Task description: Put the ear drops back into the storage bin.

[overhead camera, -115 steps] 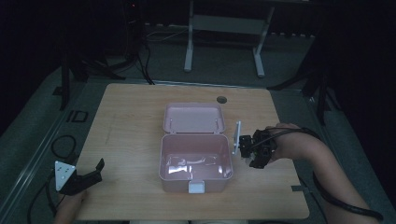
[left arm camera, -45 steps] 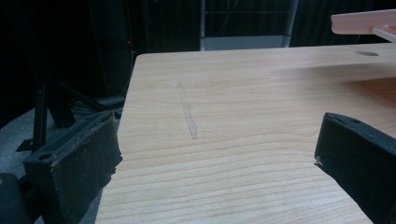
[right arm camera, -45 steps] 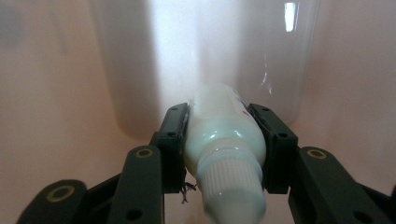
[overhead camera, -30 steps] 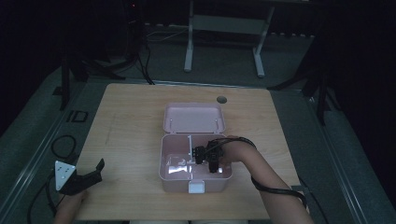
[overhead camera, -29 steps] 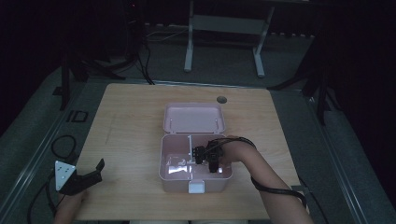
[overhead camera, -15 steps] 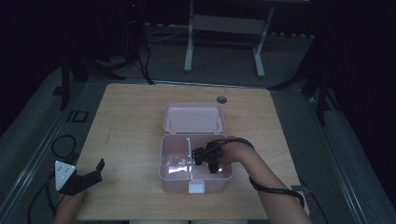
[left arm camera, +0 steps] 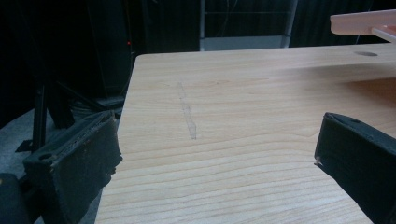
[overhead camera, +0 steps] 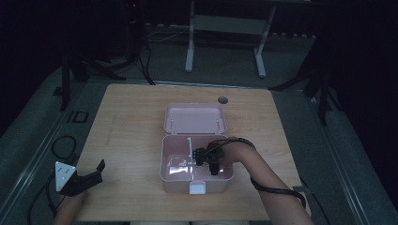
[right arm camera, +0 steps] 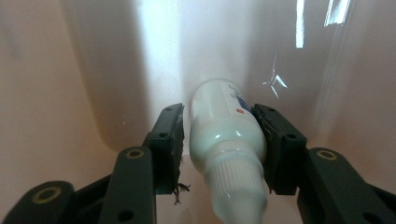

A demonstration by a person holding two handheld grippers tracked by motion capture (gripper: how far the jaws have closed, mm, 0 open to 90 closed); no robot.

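Over the open pink box point(overhead camera: 197, 176) the person's right forearm reaches in from the lower right, wrist bent down, so the right hand-held gripper point(right arm camera: 219, 135) dips into the right compartment. Its jaws have just been opening; one white bottle point(right arm camera: 226, 128) lies between them, a slim gap showing on the left side. The left hand-held gripper point(overhead camera: 87, 176) rests at the bench's point(overhead camera: 131, 122) near left corner, jaws wide, nothing between. One box, hinged lid up, smooth glossy plastic; the bottle is rounded, with a ribbed cap; the bench is pale wood grain.
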